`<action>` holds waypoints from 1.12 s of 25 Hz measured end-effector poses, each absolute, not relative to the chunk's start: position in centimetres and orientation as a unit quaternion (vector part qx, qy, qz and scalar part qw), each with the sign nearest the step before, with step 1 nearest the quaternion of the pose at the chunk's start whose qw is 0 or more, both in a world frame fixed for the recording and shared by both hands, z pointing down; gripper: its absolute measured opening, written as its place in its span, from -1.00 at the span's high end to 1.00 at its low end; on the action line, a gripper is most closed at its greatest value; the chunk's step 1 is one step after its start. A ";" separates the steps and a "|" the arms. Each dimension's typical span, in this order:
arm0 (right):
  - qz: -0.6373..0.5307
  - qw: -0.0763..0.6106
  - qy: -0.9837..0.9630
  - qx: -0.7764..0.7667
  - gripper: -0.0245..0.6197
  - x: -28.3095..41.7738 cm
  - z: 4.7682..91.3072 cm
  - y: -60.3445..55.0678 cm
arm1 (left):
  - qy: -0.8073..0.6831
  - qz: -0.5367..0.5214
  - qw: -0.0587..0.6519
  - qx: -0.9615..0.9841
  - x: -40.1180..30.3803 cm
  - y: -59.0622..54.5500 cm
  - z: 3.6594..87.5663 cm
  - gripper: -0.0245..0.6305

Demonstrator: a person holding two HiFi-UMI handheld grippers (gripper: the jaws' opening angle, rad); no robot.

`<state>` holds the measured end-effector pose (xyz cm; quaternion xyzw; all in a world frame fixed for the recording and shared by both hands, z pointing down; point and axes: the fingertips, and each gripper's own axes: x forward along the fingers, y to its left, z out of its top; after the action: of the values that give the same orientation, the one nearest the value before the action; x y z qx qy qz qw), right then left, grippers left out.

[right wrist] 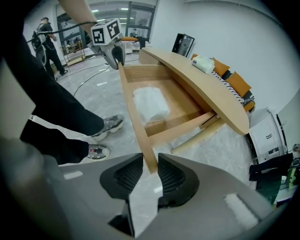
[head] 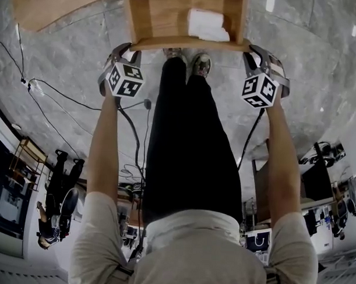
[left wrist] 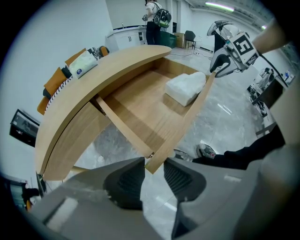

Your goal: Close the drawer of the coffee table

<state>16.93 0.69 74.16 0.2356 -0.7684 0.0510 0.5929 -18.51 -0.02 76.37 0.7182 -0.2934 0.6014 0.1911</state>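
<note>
At the drawer's front: my left gripper (left wrist: 153, 161) and my right gripper (right wrist: 150, 161) pointed steeply down, one at each end of the front board (left wrist: 183, 126).
Left grip: the jaws sat fairly wide and seemed to pinch the board's end corner between the ribbed pads.
Right grip: the jaws were narrower and clamped on the board's thickness, a pad pressed to each face.
Where the drawer was: the drawer (left wrist: 140, 108) stood pulled well out from under the tabletop (left wrist: 93, 89), toward my feet.
Key relation: the front board's long axis ran across me from one gripper to the other, and the coffee table's body lay beyond it, straight ahead of both grippers. I judged the push had to go away from me, along the drawer's side rails.
Nearer hand: neither, since both stood about equally near, so I judged an even push would keep the drawer from skewing.
Drawer material: pale wood with a smooth grain, thin flat boards and square corners.
Tabletop shape: a long curved slab in the same light wood.
Contents: a white bundle (left wrist: 186, 87), soft-looking and wrapped in what looked like clear film, lay inside near the front board.
Floor: grey, glossy, marbled stone (head: 70, 53).
</note>
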 end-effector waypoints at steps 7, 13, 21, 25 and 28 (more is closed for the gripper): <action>0.058 0.599 -0.764 0.233 0.59 16.6 74.1 0.5 | -0.298 0.605 0.203 0.709 -18.8 0.4 76.0 0.46; 0.054 0.599 -0.757 0.255 0.59 17.2 73.3 0.3 | -0.296 0.598 0.213 0.714 -18.2 0.0 75.6 0.46; 0.052 0.601 -0.752 0.267 0.59 16.9 73.1 -1.5 | -0.298 0.596 0.205 0.717 -18.5 -2.4 75.4 0.46; 0.052 0.603 -0.748 0.273 0.58 17.1 73.0 -2.4 | -0.302 0.591 0.204 0.719 -18.4 -3.2 75.2 0.46; 0.050 0.605 -0.745 0.277 0.58 17.4 72.9 -3.3 | -0.305 0.587 0.205 0.721 -18.1 -3.9 75.1 0.46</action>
<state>17.37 -3.33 72.88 0.2769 -0.7449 0.0498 0.6049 -18.09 -3.86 75.14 0.7211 -0.3049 0.5873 0.2053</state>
